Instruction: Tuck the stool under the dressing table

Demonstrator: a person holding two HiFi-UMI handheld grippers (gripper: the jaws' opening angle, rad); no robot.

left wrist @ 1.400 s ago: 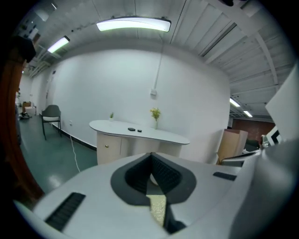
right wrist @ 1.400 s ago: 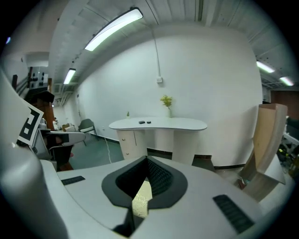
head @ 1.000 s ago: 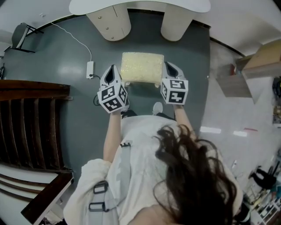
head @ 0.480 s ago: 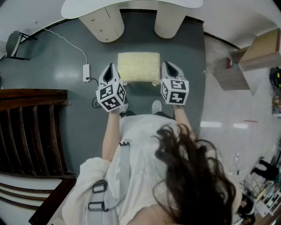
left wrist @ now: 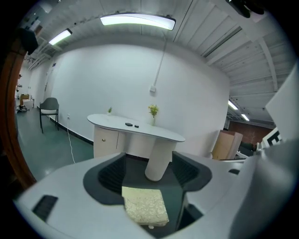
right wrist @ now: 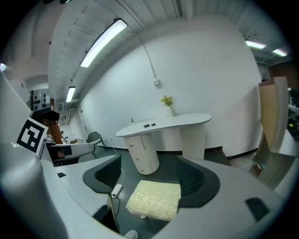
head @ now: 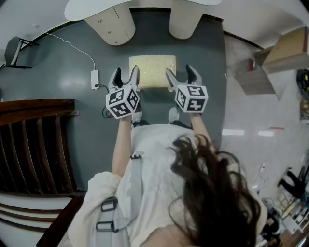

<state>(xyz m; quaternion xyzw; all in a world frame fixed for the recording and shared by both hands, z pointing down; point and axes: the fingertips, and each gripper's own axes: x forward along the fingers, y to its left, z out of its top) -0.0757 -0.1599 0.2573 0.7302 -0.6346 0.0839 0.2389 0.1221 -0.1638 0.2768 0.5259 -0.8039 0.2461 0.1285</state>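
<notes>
The stool (head: 152, 71), square with a pale yellow patterned top, stands on the dark green floor (head: 63, 62) at 6 o'clock of the white dressing table (head: 145, 6). It is near the table's two pedestals (head: 115, 25) but not under the top. At 9 o'clock of the stool a white power strip (head: 94, 78) lies on the floor. The left gripper (head: 126, 73) sits at the stool's near left corner, its jaws opening, with the stool showing in the gap and the pads off it. At 3 o'clock of that, the right gripper (head: 179, 72) sits at the near right corner, its jaws likewise opening and clamped on nothing
</notes>
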